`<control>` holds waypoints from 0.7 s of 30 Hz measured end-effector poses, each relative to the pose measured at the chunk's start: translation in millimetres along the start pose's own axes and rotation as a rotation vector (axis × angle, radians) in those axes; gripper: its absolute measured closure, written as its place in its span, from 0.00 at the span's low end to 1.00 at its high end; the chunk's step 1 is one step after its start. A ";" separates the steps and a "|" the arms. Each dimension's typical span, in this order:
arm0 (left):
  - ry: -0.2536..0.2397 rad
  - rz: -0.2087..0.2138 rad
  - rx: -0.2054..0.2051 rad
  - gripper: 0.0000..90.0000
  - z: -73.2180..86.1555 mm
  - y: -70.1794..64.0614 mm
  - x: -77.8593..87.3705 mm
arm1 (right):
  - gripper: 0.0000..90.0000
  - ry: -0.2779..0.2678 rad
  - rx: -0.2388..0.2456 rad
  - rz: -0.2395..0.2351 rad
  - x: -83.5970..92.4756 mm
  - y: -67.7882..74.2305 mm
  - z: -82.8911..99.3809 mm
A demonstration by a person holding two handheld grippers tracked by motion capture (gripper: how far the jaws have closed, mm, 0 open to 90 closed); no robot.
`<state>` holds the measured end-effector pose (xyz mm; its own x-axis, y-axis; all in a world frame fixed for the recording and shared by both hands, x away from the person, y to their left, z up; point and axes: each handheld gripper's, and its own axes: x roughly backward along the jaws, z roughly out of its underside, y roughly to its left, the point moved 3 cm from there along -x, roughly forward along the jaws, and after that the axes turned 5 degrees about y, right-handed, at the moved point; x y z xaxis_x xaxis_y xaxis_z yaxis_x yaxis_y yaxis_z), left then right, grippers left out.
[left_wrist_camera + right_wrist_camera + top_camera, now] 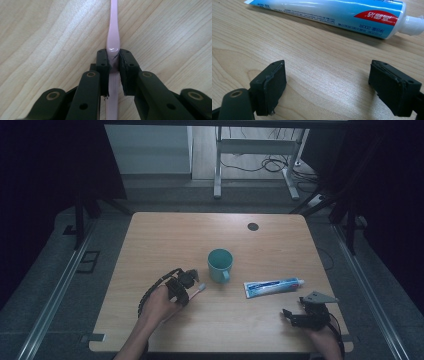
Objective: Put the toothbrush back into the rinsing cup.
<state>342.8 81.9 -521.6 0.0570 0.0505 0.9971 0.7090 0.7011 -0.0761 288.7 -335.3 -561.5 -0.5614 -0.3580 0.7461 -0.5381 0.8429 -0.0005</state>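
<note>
My left jaws clamp the pink toothbrush [113, 37] on the bench [165, 235].
Left gripper [186, 282] sits lower left of centre, beside the teal cup [220, 264]; my right gripper [335, 87] gapes wide, holding nothing, toothpaste tube [329, 15] lying across the frame's top.

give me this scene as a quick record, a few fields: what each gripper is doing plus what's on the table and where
left gripper: shut on the pink plastic toothbrush, pads pressing its handle, low over the table
right gripper: jaws wide open, nothing between them, just short of the tube
blue and white toothpaste tube: lying flat, white cap pointing right in the high view
teal plastic cup with handle: upright, mid-table, beside the toothbrush head
light wooden table: bears all three things
</note>
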 end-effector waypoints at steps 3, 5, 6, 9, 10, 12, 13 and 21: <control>-0.024 0.001 0.003 0.87 0.5 -0.3 5.6 | 0.16 0.000 0.000 0.000 0.0 0.0 0.0; -0.036 0.001 0.002 0.87 0.8 0.0 9.1 | 0.16 0.000 0.000 0.000 0.0 0.0 0.0; -0.045 0.005 0.001 0.87 0.9 0.3 10.4 | 0.16 0.000 -0.001 0.000 0.0 0.1 0.0; -0.066 0.010 0.002 0.87 1.9 1.7 14.0 | 0.16 0.000 -0.002 0.000 0.0 0.1 0.0; -0.072 0.010 0.003 0.87 2.4 2.4 15.3 | 0.16 -0.001 -0.001 0.000 0.0 0.1 0.0; -0.084 0.013 0.006 0.87 3.3 3.4 17.3 | 0.16 0.000 -0.002 0.000 0.1 0.1 0.0; -0.091 0.014 0.009 0.87 3.8 3.9 18.4 | 0.16 0.000 -0.003 0.000 0.0 0.1 -0.1; -0.159 0.014 0.019 0.87 6.3 8.5 29.2 | 0.16 0.000 -0.002 0.000 0.0 0.2 -0.1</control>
<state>346.1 93.8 -493.2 -0.0460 0.1714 0.9841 0.6954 0.7127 -0.0916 288.7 -335.1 -561.4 -0.5616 -0.3578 0.7460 -0.5364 0.8440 0.0010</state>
